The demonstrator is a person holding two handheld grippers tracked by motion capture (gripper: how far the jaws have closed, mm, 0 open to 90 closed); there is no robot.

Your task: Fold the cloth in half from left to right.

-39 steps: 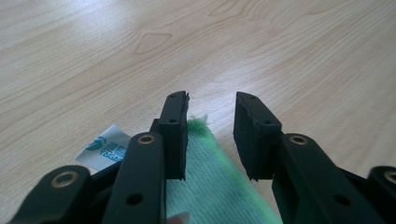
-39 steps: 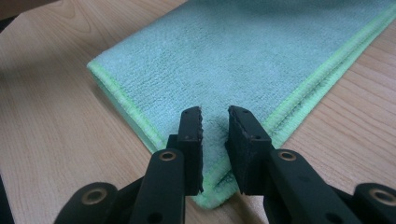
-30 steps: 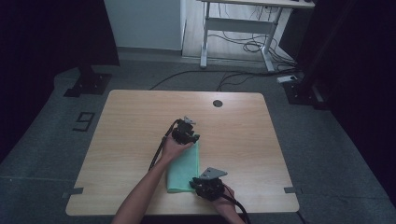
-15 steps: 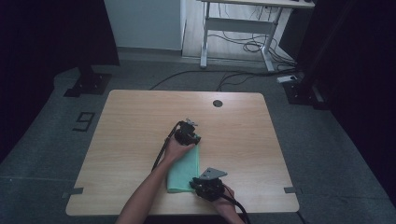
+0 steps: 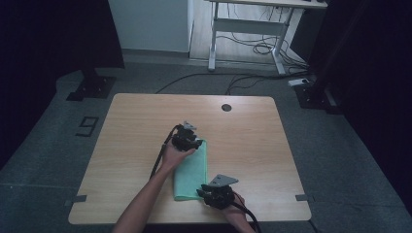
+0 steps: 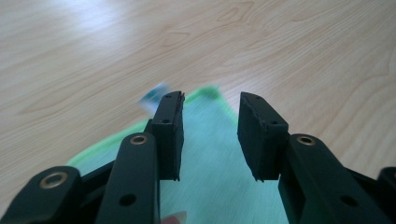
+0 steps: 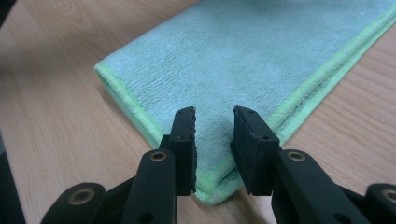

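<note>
Little has moved: both grippers, left (image 5: 189, 138) and right (image 5: 217, 193), remain with fingers spread over the folded green microfibre cloth (image 5: 190, 170) on the surface (image 5: 136, 121).

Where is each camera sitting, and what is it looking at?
High view: sits above the person's side, looking forward and down on the table; both forearms, the left tongs and right tongs show.
Left gripper view: rides the left tongs, looking along the open jaws at a cloth corner.
Right gripper view: rides the right tongs, looking along the open jaws over another corner.
Shared: all three see the folded green cloth on the wooden table.
</note>
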